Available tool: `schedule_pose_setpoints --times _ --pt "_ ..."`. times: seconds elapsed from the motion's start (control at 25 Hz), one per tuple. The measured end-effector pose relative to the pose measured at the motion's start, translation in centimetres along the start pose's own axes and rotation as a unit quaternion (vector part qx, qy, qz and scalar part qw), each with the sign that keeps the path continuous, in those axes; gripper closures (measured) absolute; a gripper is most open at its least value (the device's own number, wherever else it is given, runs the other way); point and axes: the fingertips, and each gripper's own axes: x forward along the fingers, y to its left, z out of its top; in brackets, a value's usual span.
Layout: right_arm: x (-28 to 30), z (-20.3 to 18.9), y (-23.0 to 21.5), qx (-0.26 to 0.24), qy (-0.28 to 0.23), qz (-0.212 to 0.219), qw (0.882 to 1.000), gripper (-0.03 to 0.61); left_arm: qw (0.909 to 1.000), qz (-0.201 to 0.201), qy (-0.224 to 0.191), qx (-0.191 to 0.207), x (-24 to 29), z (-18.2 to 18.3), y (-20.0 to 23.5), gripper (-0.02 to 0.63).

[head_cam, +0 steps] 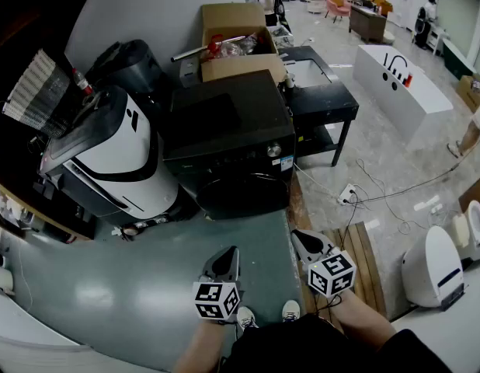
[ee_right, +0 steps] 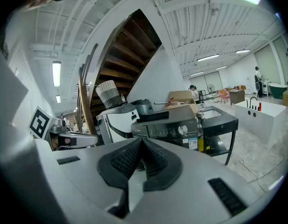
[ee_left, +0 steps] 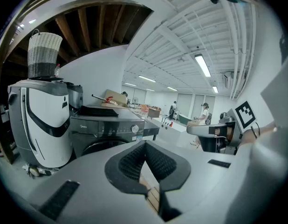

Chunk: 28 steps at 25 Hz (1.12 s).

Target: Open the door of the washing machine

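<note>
A dark front-loading washing machine (head_cam: 224, 130) is shown standing on the floor straight ahead of the person, seen from steeply above. Its round door (head_cam: 244, 194) is set low in the front and, as far as the dim panel allows it to be judged, is shut. A silver dial (head_cam: 273, 151) is seen at the upper right of the front. An open cardboard box (head_cam: 238, 49) is placed at the back of the machine's top. Just beside the machine, on its left, a white and grey appliance (head_cam: 108, 158) is stood, with a woven basket (head_cam: 34, 92) above it. On the machine's right a black desk (head_cam: 333, 103) is set, and a white bathtub (head_cam: 399, 80) lies well beyond it. A grey-green mat (head_cam: 131, 278) is spread before the machine, with a wooden pallet (head_cam: 360, 259) along its right edge. Nearest the camera, the left hand-held gripper (head_cam: 227, 259) and the right hand-held gripper (head_cam: 307, 246) are held side by side over the mat, well apart from the door and pointed toward it. The jaws of each are pressed together with nothing between them.
</note>
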Motion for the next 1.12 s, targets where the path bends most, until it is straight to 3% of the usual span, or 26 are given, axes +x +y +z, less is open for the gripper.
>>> schedule_pose_setpoints --times 1.12 --pt "-2.2 1.0 -3.7 0.026 -0.029 0.048 0.998 0.561 0.9999 0.01 -0.011 0.005 2.0 0.6 -4.4 0.595"
